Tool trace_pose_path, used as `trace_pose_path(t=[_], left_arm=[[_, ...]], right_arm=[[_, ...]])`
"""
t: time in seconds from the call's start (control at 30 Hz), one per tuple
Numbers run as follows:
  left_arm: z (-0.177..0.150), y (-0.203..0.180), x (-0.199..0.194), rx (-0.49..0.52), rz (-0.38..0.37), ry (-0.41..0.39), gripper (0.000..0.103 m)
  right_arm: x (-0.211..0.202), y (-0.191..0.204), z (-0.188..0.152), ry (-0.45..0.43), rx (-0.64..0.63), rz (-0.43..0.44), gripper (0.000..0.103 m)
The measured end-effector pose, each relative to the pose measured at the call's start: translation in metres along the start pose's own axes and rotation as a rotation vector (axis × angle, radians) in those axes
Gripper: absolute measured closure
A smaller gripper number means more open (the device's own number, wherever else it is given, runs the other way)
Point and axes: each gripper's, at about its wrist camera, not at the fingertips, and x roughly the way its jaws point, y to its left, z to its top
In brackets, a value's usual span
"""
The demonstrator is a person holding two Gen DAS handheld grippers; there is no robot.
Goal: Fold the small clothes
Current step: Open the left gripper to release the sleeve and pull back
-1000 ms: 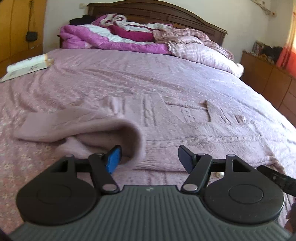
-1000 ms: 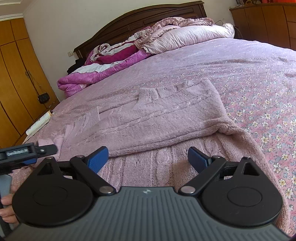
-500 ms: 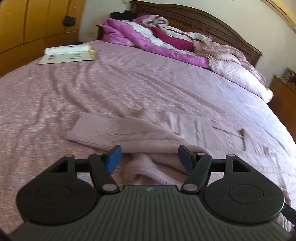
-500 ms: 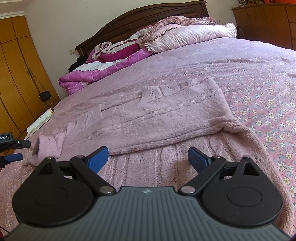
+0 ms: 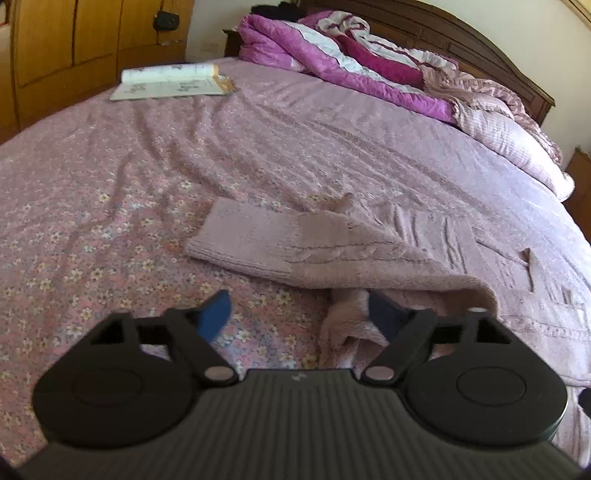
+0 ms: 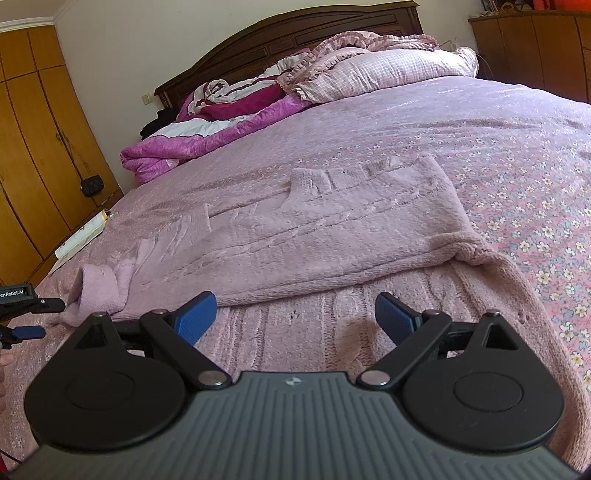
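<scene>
A pink knitted sweater (image 6: 332,236) lies on the floral bedspread (image 6: 535,192), its far side folded over its body. In the left wrist view its sleeve (image 5: 280,240) stretches left across the bed, with a bunched fold (image 5: 347,325) near the fingers. My left gripper (image 5: 299,314) is open and empty; its right fingertip (image 5: 384,314) sits against the bunched fold. My right gripper (image 6: 295,317) is open and empty, low over the sweater's near hem. The left gripper (image 6: 22,314) also shows at the left edge of the right wrist view, beside the sleeve cuff (image 6: 99,288).
An open book (image 5: 170,79) lies at the bed's far left. A magenta quilt (image 5: 332,62) and pillows (image 6: 388,70) are piled by the dark headboard (image 6: 280,33). Wooden wardrobes (image 6: 33,147) stand left, with a black purse (image 6: 92,184) hanging.
My left gripper has swung left and pulled back from the sleeve, which now lies flatter and stretched out. My right gripper has barely moved.
</scene>
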Motion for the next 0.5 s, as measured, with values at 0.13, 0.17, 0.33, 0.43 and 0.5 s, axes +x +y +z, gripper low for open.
trace_pose_path(t=[0.13,0.17,0.33,0.43,0.5], left_arm=[[-0.002,0.000,0.003,0.022,0.020,-0.007,0.015],[-0.002,0.000,0.005,0.023,0.028,-0.007,0.015],[-0.007,0.002,0.014,0.038,0.059,-0.022,0.015],[-0.008,0.008,0.021,0.021,0.059,-0.007,0.015],[-0.008,0.010,0.023,0.003,0.052,-0.011,0.015]], right_arm=[[0.000,0.000,0.000,0.004,-0.004,-0.001,0.006],[-0.001,0.000,0.000,0.002,-0.005,0.000,0.006],[-0.004,0.001,0.001,-0.002,0.007,0.016,0.006],[-0.005,0.004,0.002,-0.004,-0.003,0.026,0.006],[-0.006,0.007,0.003,-0.007,-0.021,0.027,0.006]])
